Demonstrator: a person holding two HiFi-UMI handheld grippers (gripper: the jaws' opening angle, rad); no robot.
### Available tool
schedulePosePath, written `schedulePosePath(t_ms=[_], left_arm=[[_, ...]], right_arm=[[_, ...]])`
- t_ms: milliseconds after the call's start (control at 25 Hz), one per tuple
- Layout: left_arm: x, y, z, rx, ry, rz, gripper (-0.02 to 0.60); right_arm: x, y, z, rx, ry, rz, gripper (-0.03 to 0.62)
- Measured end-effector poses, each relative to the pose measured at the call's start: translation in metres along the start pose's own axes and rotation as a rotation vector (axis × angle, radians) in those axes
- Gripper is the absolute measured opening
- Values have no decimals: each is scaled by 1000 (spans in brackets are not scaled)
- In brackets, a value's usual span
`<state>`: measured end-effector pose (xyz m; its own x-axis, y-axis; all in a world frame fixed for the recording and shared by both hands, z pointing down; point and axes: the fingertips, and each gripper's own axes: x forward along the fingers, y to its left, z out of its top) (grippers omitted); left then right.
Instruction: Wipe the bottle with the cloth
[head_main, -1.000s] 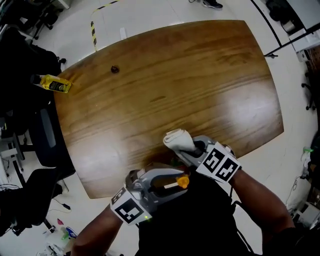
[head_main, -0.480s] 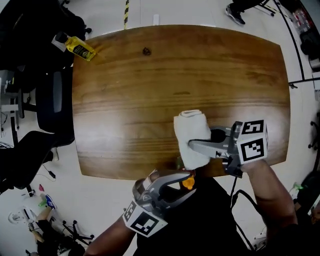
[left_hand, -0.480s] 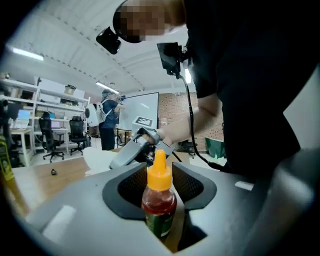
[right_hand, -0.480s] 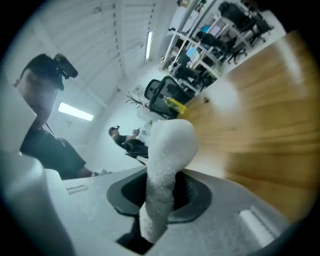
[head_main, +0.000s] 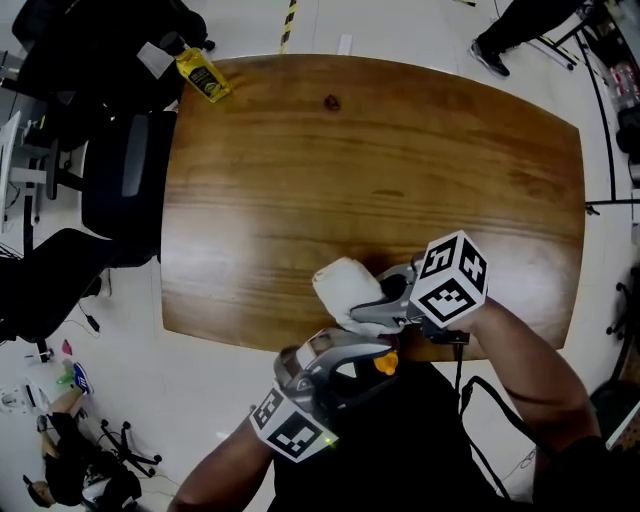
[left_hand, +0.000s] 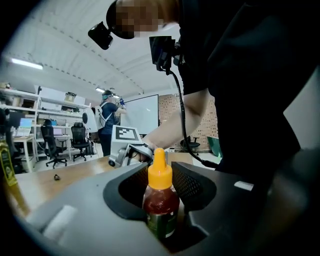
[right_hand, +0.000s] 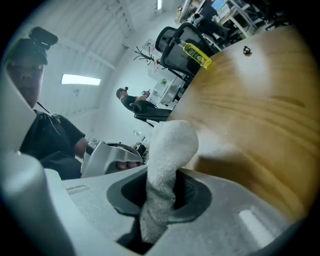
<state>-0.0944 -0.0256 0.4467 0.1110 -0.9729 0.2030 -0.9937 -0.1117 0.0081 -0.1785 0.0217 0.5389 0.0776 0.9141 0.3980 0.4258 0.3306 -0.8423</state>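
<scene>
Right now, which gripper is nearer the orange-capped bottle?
Left. The left gripper has the orange-capped bottle between its closing jaws; the right gripper, clamped on the cloth, is close beside it at the table edge.

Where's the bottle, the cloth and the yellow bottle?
bottle (left_hand: 161, 200), left gripper view, on its dark red body.
cloth (right_hand: 172, 145), right gripper view, on its rounded top.
yellow bottle (head_main: 203, 77), head view, on its middle.

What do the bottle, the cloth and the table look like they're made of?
The bottle: clear and glossy, probably plastic; reddish-brown contents show through it, and its orange cap is opaque. The cloth: white, matte, fuzzy weave, likely terry or microfibre. The table: wood or wood veneer, with grain lines and glossy glare patches.
</scene>
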Motion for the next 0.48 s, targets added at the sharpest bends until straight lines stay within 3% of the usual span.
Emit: schedulePosePath(t_ms=[240,480], left_arm=[[-1,1,0,3,-25,-22,167],[-5,-1,-3,13,-38,-68,167]], right_arm=[[8,-30,-14,-28,52,-107,74],[17,-46,-19,-148,158,-273,74]])
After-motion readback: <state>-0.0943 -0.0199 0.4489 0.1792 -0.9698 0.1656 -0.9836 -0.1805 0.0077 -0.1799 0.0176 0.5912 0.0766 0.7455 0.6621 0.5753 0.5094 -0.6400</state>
